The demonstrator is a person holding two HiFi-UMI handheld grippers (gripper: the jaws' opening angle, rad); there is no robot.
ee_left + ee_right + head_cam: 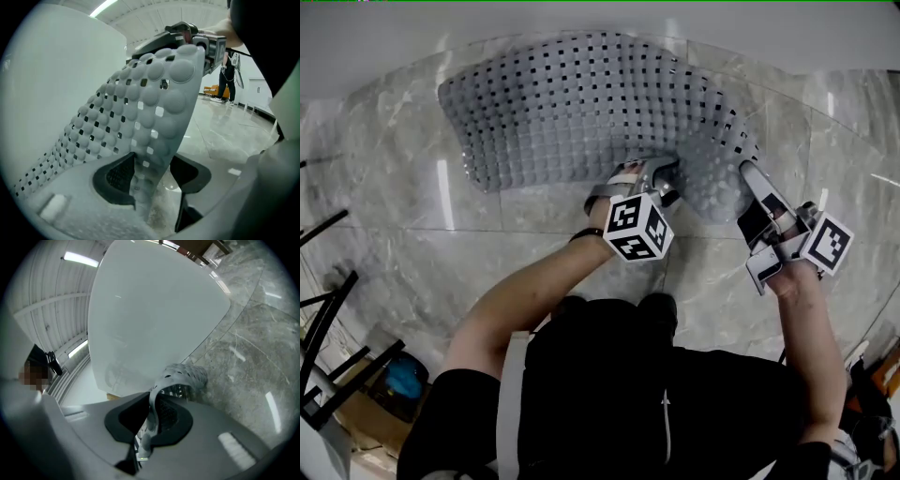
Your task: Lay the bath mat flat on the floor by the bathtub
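Observation:
A grey bath mat (581,103) with bumps and square holes lies spread on the marble floor against the white bathtub (581,19). Its near right part is lifted and curled. My left gripper (661,173) is at the mat's near edge. In the left gripper view the mat (154,93) rises between the jaws of the left gripper (152,164), against the left pad with a gap at the right pad. My right gripper (748,173) is shut on the near right corner. In the right gripper view the right gripper (154,408) pinches the mat's edge (180,376).
Black metal legs (328,309) and a blue thing (398,375) stand at the lower left. The tub wall (150,310) runs along the mat's far side. A person (229,75) stands far off across the shiny floor. Marble floor (394,187) lies left of the mat.

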